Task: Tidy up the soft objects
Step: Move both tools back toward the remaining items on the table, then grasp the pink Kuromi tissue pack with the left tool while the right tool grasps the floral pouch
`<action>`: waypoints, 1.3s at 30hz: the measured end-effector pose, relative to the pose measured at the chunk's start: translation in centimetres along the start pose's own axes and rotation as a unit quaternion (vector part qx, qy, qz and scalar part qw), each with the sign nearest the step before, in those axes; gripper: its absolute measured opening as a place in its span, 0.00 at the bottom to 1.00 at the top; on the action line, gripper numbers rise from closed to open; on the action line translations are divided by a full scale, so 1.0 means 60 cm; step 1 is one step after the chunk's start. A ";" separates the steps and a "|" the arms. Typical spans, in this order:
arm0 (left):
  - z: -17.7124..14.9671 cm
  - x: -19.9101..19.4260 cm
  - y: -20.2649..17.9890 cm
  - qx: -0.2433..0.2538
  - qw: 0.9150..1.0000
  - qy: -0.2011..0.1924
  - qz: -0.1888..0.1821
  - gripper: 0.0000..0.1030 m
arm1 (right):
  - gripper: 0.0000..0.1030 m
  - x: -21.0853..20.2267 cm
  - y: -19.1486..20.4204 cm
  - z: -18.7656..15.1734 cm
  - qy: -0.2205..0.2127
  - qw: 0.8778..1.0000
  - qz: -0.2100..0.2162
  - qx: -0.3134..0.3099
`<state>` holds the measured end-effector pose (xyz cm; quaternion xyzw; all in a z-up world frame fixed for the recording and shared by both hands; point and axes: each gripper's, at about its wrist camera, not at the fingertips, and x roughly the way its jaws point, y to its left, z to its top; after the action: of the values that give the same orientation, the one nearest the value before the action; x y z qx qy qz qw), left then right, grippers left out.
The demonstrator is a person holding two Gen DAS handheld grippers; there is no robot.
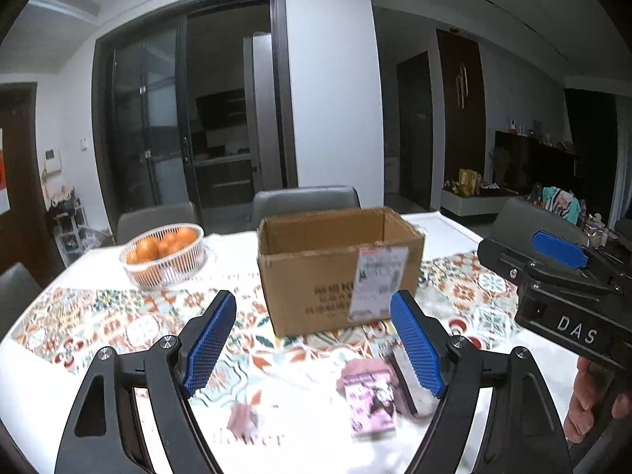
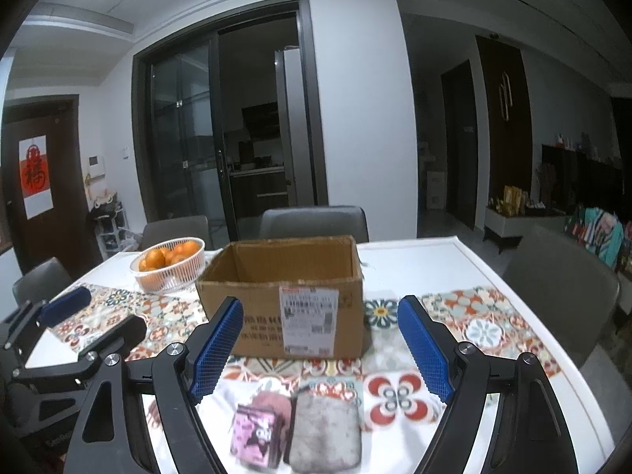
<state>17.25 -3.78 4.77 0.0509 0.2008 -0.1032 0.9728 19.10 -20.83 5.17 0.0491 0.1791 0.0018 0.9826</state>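
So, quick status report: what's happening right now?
Left claw and right claw open, empty. Pink printed pouch and grey fuzzy pouch on table before open cardboard box. Path clear.

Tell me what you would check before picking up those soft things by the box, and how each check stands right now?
1. Cardboard box open on top: ok.
2. Box inside has room: cannot tell, floor hidden.
3. Pink pack and grey pouch lie in front of the box: ok.
4. Right gripper open, nothing held: ok.
5. Left gripper open, nothing held: ok.
6. Orange basket stands aside: ok.
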 end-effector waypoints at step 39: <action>-0.187 0.112 -0.064 0.004 0.985 0.167 -0.029 0.79 | 0.77 0.060 -0.079 -0.212 0.157 0.982 0.004 0.101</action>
<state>18.19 -7.14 -8.41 0.0658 0.3618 -0.1224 0.9218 17.90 -24.25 -8.37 0.1482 0.3305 -0.0043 0.9321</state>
